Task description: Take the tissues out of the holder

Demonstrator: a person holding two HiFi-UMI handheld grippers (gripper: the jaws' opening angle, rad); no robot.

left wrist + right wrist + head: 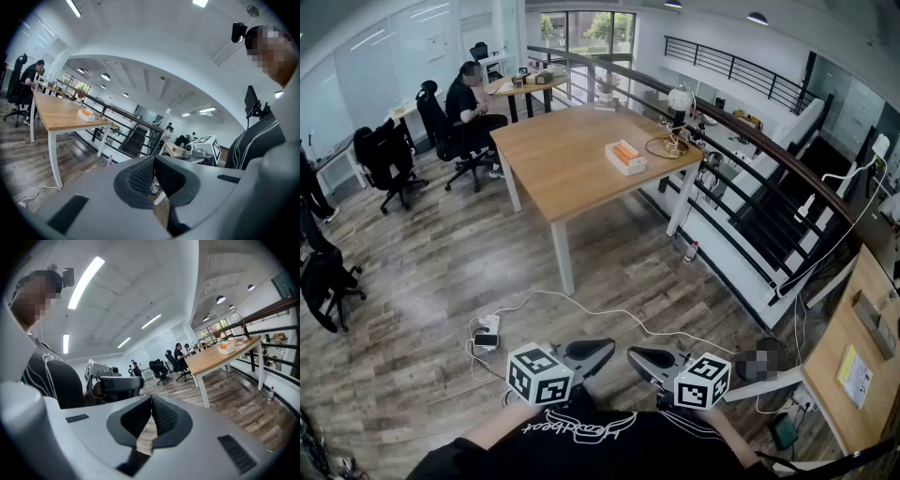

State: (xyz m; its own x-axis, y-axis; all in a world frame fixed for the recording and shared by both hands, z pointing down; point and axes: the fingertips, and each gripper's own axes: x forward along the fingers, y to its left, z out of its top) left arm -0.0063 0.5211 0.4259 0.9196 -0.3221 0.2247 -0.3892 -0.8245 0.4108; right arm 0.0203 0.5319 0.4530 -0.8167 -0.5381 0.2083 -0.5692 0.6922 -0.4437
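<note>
Grippers hang low and near me over the wood floor, side by side and just apart. My left gripper has its jaws pressed together with nothing between them; only a sliver of floor shows under the ribbed pads. My right gripper is pressed together too, and it is also empty. Both point a little below level, toward the far side of the room.

The holder is well apart from both grippers. It stands on the far tabletop, close to the right edge, a white box with orange showing at its top. I cannot tell from here how the tissues sit inside it. Just to its right on the same tabletop lies a loop of cable, and a white globe lamp rises at the far right corner.

On the floor between me and the tabletop lie a power strip and a white cord running right. A bottle stands by the right table leg. A railing runs along the right. At far left, a person sits in a chair at another desk.
</note>
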